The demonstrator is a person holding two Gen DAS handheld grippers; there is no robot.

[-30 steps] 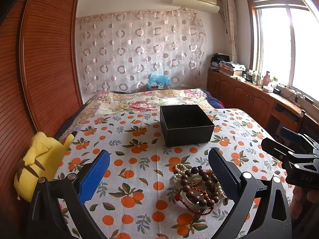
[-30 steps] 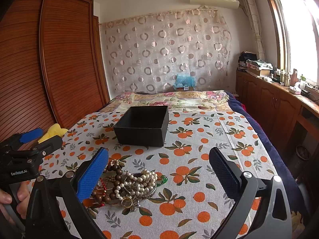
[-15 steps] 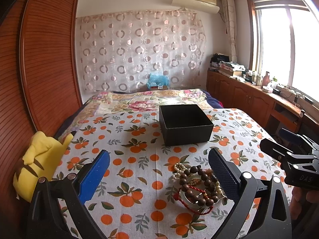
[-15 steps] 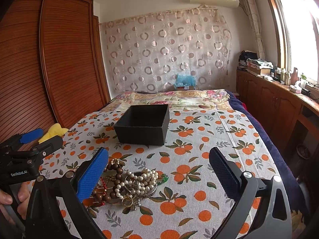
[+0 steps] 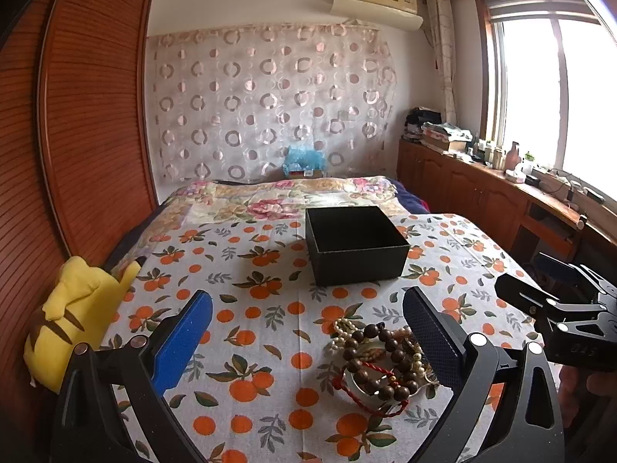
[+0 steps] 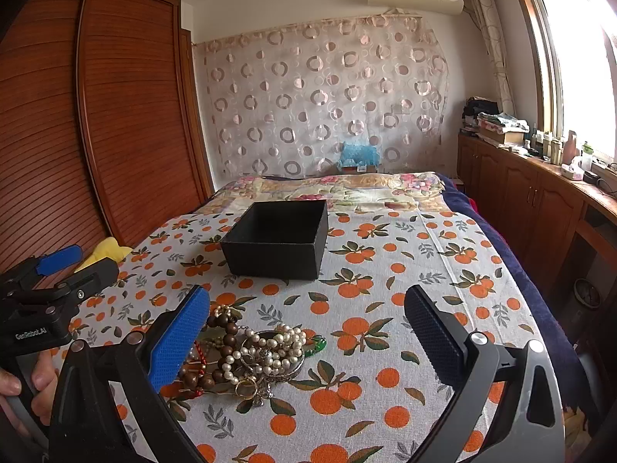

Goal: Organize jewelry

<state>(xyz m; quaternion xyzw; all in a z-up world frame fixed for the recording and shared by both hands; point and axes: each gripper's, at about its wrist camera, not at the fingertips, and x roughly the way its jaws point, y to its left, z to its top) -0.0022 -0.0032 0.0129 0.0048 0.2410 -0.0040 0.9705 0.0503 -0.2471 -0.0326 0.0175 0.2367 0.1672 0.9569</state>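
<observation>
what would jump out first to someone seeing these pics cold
Probably the tangled jewelry pile of pearl strands, brown wooden beads and a red cord, lying on the orange-print cloth near the front. Just behind it stands an open black box that looks empty. Both the left gripper and the right gripper hang open near the pile, holding nothing.

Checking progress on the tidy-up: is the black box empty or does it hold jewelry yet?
Empty as far as shown: the black box is open-topped with bare dark walls, and the jewelry pile lies on the bedspread.
</observation>
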